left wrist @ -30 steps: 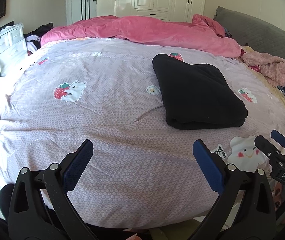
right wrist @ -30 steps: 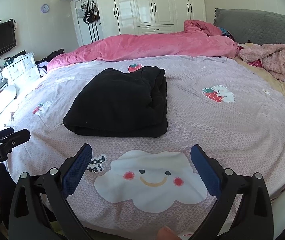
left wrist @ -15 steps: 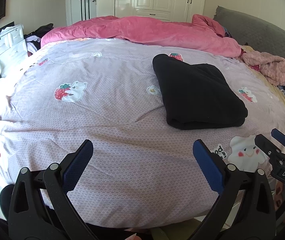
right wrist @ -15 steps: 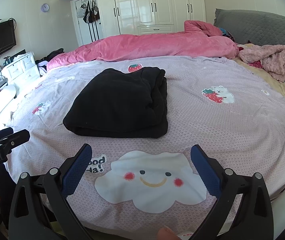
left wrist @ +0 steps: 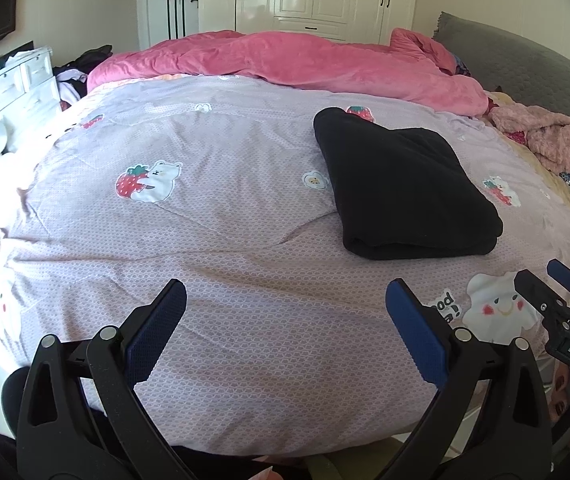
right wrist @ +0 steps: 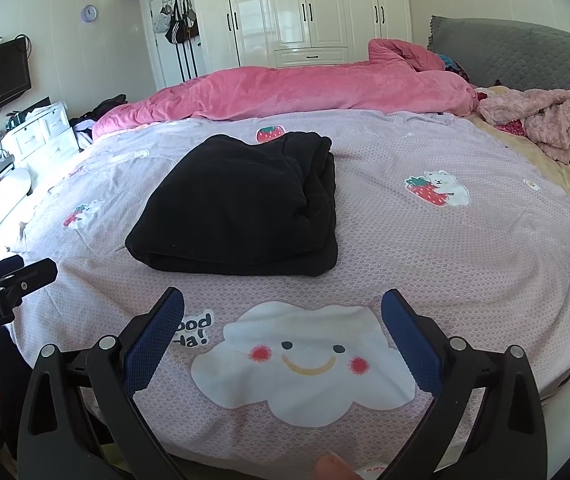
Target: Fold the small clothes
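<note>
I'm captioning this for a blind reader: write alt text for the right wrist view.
A folded black garment lies on a lilac bedspread printed with a smiling cloud, just beyond the open, empty right tongs. A pink duvet is bunched behind it, with white wardrobes beyond.

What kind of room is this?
A home bedroom, most likely: a bed with a heaped pink duvet, white wardrobes behind, and a folded black garment on the cover.

Lilac-sheeted bed point(left wrist: 221, 240) bearing folded black garment point(left wrist: 401, 188), pink duvet point(left wrist: 305, 64), perhaps a fluffy robe point(right wrist: 545, 120).
</note>
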Demonstrator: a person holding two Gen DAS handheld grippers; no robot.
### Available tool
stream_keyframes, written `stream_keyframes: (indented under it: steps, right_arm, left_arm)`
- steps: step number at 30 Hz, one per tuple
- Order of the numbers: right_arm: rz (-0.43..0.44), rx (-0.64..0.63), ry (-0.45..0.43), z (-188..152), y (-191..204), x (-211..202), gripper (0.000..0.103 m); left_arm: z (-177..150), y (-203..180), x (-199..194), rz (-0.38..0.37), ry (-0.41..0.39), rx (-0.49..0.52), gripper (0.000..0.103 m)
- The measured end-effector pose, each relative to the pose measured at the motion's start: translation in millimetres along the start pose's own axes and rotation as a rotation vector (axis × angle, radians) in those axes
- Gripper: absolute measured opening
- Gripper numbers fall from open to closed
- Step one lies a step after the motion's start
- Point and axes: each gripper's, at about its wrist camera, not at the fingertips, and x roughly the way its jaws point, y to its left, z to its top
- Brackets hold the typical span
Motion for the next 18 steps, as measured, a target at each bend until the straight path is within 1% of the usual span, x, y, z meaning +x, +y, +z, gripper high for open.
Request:
stream_keyframes:
  steps: [5,14,18]
  right_arm:
    - [-0.003,-0.001,-0.001,0.1,0.7,0.1,0.098]
    - [-0.007,-0.001,0.005,-0.3,1.7,2.7,0.098]
    - [-0.010,0.006,0.009,-1.5,1.0,3.0,0.098]
  left_arm:
    - [-0.3,-0.5,-0.1,-0.003,-0.001,-0.003,0.094]
    - [-0.8,-1.0,-0.1,0.025,0.002,-0.001,0.094]
    - [-0.3,-0.4,-1.3,0.006,0.005,-0.007,0.094]
